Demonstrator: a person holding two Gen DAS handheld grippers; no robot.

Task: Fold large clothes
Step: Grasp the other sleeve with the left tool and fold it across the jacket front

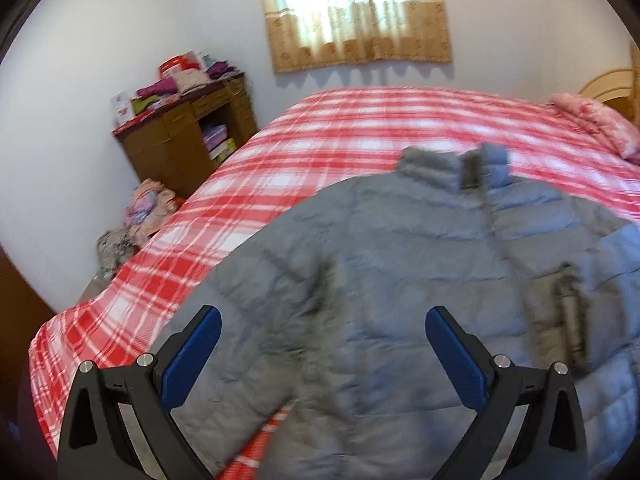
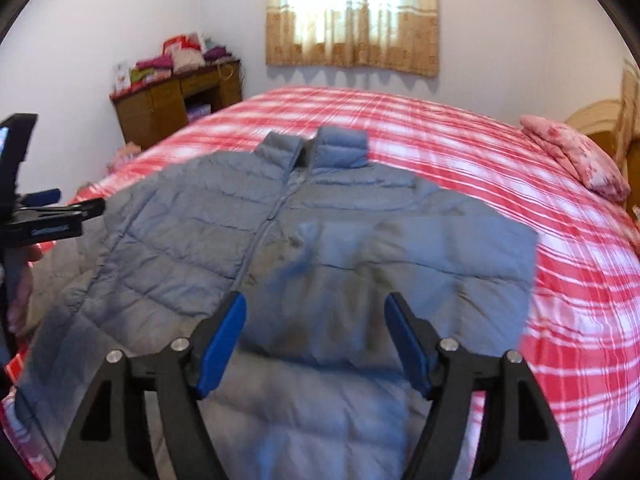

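A grey quilted puffer jacket (image 1: 400,264) lies front-up on the bed, collar toward the window; it also shows in the right wrist view (image 2: 208,232). Its right sleeve (image 2: 420,280) is folded across the chest. Its left sleeve (image 1: 248,312) lies spread out toward the bed's near left. My left gripper (image 1: 323,356) is open and empty above the jacket's left side; it also shows at the left edge of the right wrist view (image 2: 60,200). My right gripper (image 2: 316,344) is open and empty above the folded sleeve.
The bed has a red and white plaid cover (image 1: 360,128). A pink pillow (image 2: 576,160) lies at the right by the headboard. A wooden desk (image 1: 180,140) with piled clothes stands at the far left wall. Clothes (image 1: 148,208) lie heaped on the floor beside the bed.
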